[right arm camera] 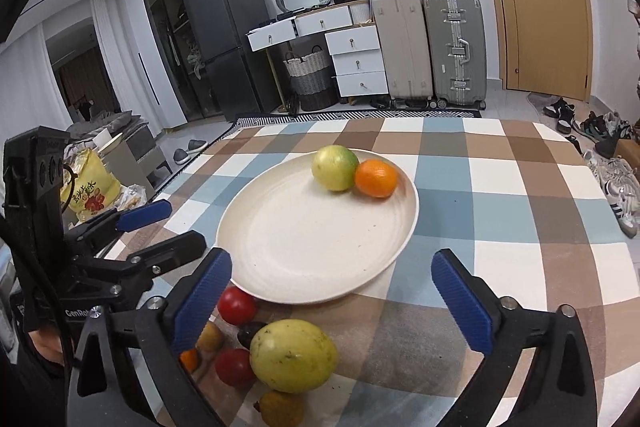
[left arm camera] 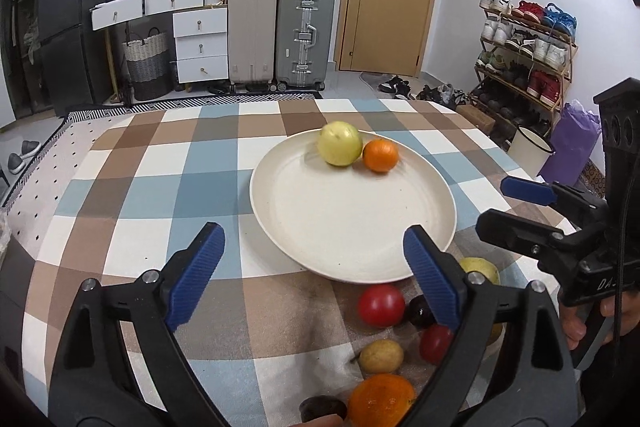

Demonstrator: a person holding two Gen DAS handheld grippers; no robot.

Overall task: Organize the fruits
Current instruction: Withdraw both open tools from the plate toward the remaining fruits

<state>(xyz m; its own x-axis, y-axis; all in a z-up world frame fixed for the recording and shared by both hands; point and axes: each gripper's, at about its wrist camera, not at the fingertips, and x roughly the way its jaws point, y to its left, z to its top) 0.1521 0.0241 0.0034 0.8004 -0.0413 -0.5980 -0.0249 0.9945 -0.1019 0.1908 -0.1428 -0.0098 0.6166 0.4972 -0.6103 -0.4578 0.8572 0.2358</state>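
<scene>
Two fruits are sitting on the plate already: a yellow-green apple and a small orange, touching each other at the rim farthest from both tools. The rest are waiting on the desk, bunched just short of the plate's near edge, so by my read the job is under halfway, w/ roughly seven pieces left.

Left tool is hanging over the desk w/ its blue pads spread wide, gripping nothing and touching nothing. Between and below its right finger the pile is showing: a red tomato, a dark plum beside it, a second red tomato, a yellowish pear, a big orange nearest the camera, and another dark fruit at the bottom edge (too cut off to name).

Right tool is also gaping fully, empty, no contact. A big yellow-green guava is lying directly under it, between the fingers and slightly toward the left one; it looks like the likeliest next pick, tho that's a guess. The left tool is appearing at the left edge of this view, well apart from the fruit.

Plate is lying just ahead of both tools, most of its surface bare, so there's room for the rest.
</scene>
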